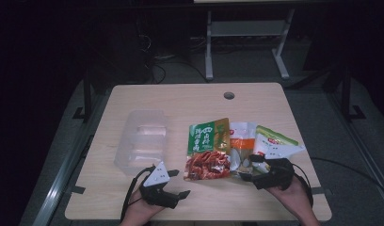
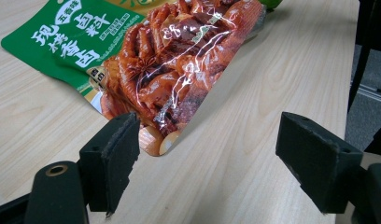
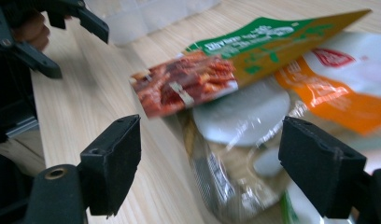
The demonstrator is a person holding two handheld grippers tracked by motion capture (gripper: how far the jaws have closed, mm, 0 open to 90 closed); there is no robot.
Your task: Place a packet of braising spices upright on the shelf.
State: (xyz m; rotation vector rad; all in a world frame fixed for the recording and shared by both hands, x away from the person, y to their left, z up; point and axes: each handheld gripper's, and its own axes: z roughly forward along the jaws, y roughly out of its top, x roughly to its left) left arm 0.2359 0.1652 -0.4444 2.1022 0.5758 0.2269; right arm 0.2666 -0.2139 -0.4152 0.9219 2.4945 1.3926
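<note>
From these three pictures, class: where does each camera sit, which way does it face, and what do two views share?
High view: above the table's near side, facing forward and down; both forearms, left hand-held gripper, right hand-held gripper.
Left gripper view: rides that hand-held gripper, faces the red-and-green packet; own open jaws.
Right gripper view: faces the clear pouch; own open jaws.
Shared: the red-and-green packet.

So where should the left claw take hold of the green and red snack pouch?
Probably at the green and red snack pouch's near red corner, coming from the person's side. It lies flat, and in the left gripper view that corner curls slightly off the table, between the open left claw's jaws.
</note>
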